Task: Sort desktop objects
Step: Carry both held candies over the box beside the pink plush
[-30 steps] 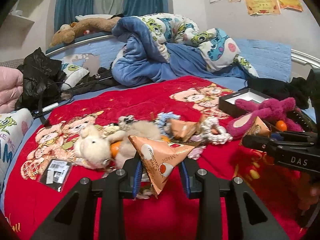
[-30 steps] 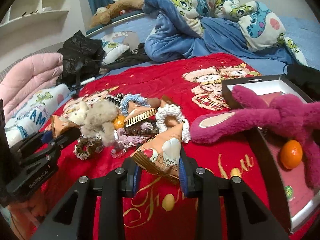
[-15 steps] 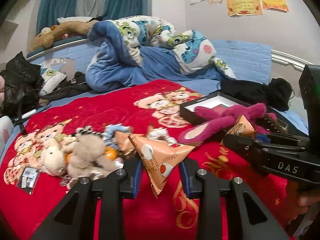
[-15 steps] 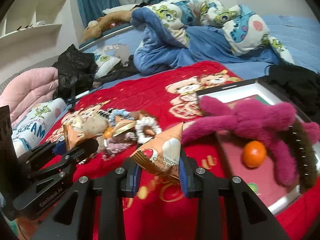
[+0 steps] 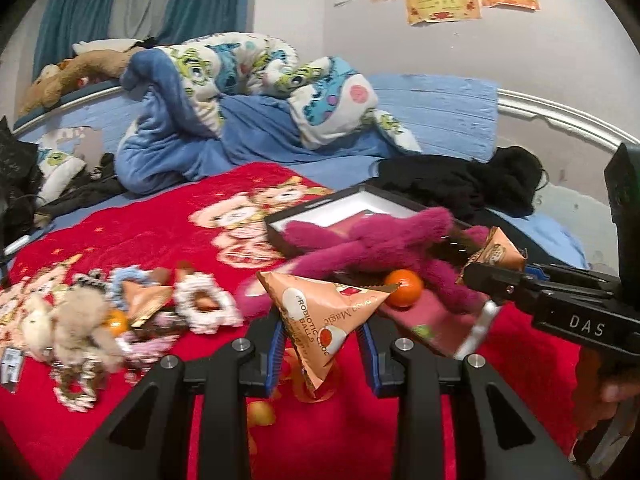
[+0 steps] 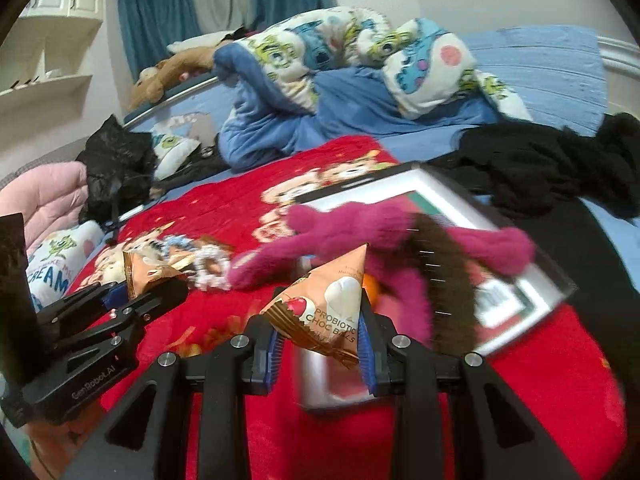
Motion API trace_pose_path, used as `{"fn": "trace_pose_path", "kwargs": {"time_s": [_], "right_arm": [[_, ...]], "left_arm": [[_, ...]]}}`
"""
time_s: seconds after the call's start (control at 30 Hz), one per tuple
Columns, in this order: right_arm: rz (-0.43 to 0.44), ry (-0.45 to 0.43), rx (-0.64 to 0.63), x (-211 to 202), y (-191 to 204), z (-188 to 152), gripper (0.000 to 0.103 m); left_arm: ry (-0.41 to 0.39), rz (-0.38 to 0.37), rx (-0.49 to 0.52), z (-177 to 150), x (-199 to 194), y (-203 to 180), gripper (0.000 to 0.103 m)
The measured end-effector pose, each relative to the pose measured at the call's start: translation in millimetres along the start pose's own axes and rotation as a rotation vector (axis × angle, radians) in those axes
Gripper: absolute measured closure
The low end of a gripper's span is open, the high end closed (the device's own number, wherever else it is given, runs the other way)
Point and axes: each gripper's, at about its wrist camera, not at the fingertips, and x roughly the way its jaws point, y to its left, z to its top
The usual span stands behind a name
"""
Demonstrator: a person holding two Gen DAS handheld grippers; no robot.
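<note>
- The red blanket (image 5: 152, 236) covers the bed; against it the view has swung since a second ago, so the heap of small things that sat dead ahead now lies off to the left of the box.
- The box (image 6: 532, 280), a shallow black-rimmed tray on the blanket, has come much closer in both wrist views. I judge it to be the sorting target.
- A magenta plush toy (image 5: 384, 244) sprawls across the box, limbs spilling over its near rim; it lies as it did earlier.
- The heap of hair ties and a beige plush (image 5: 76, 320) is still on the blanket, left of the box, unsorted.
- The left gripper (image 5: 320, 344) is clamped on an orange snack pouch (image 5: 320, 312), held above the blanket just short of the box's near rim, same grip as before.
- The right gripper (image 6: 320, 344) pinches a second snack pouch (image 6: 324, 312), now over the box's near corner.
- An orange ball (image 5: 404, 288) rests inside the box beside the plush.
- Meaning: both pouches are carried, neither released; the drop into the box looks next, with the plush crowding the space.
</note>
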Motion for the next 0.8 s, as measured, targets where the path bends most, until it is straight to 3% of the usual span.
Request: {"fn": "trace_pose_path", "kwargs": {"time_s": [0.33, 0.53, 0.8], "right_arm": [[-0.081, -0.028, 0.093, -38.9, -77.3, -9.4, 0.072], [-0.079, -0.026, 0.098, -41.1, -85.5, -10.4, 0.072], [-0.051, -0.030, 0.114, -29.5, -83.9, -12.3, 0.072]], "left_arm": [[0.015, -0.109, 0.040, 3.7, 22.9, -64.2, 0.069], [0.031, -0.123, 0.054, 3.9, 34.5, -80.2, 0.070], [0.070, -0.137, 0.024, 5.6, 52.0, -72.3, 0.070]]}}
